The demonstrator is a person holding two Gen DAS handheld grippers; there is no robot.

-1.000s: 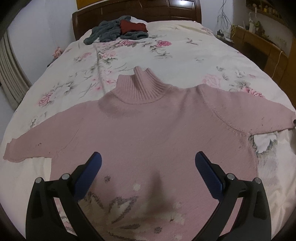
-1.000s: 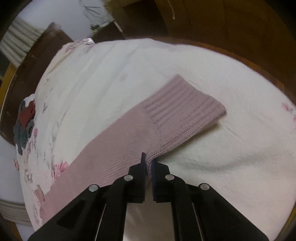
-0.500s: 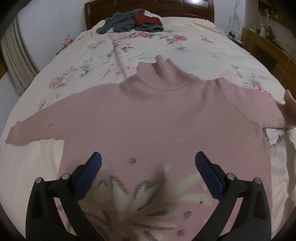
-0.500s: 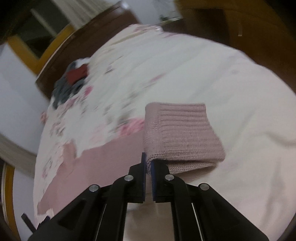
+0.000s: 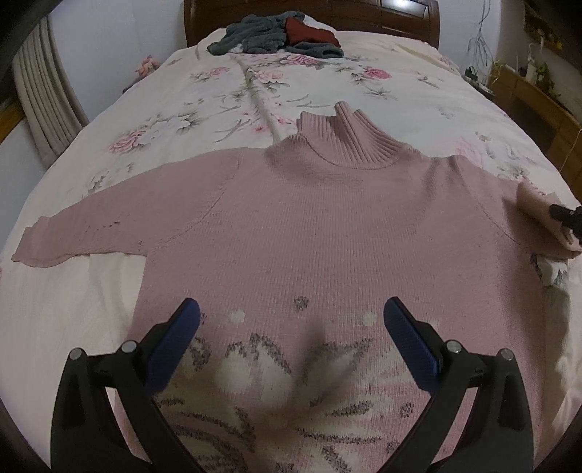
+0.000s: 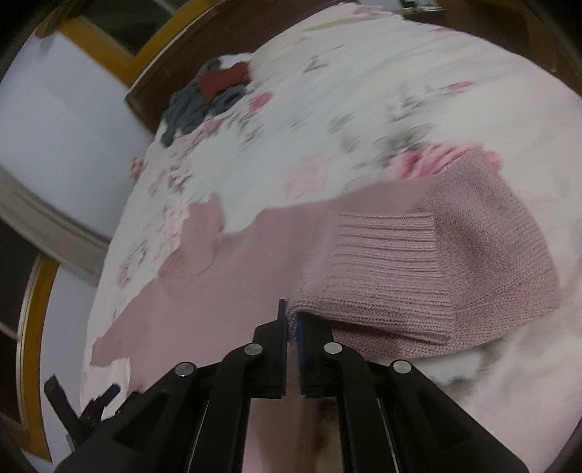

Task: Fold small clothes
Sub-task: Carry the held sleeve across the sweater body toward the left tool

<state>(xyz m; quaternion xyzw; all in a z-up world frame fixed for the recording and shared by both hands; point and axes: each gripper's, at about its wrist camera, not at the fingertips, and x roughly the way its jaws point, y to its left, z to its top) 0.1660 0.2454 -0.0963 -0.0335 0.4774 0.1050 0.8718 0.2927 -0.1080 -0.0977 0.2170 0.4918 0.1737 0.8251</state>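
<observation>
Pink sweater [image 5: 327, 225] spread flat on floral bed [image 5: 203, 94], right sleeve cuff [image 6: 385, 262] pinched in closed right hand-held gripper [image 6: 291, 320] and doubled over sweater body, left hand-held gripper [image 5: 291, 324] held wide open, empty, above patterned hem

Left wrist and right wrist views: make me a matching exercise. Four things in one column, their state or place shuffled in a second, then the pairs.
Things:
1. left gripper
2. right gripper
3. pink sweater
4. grey and red clothes

States or places:
A. heaped by the headboard
B. open above the sweater's hem
C. spread flat on the bed
D. shut on the sleeve cuff

Pairs: 1-B, 2-D, 3-C, 4-A
</observation>
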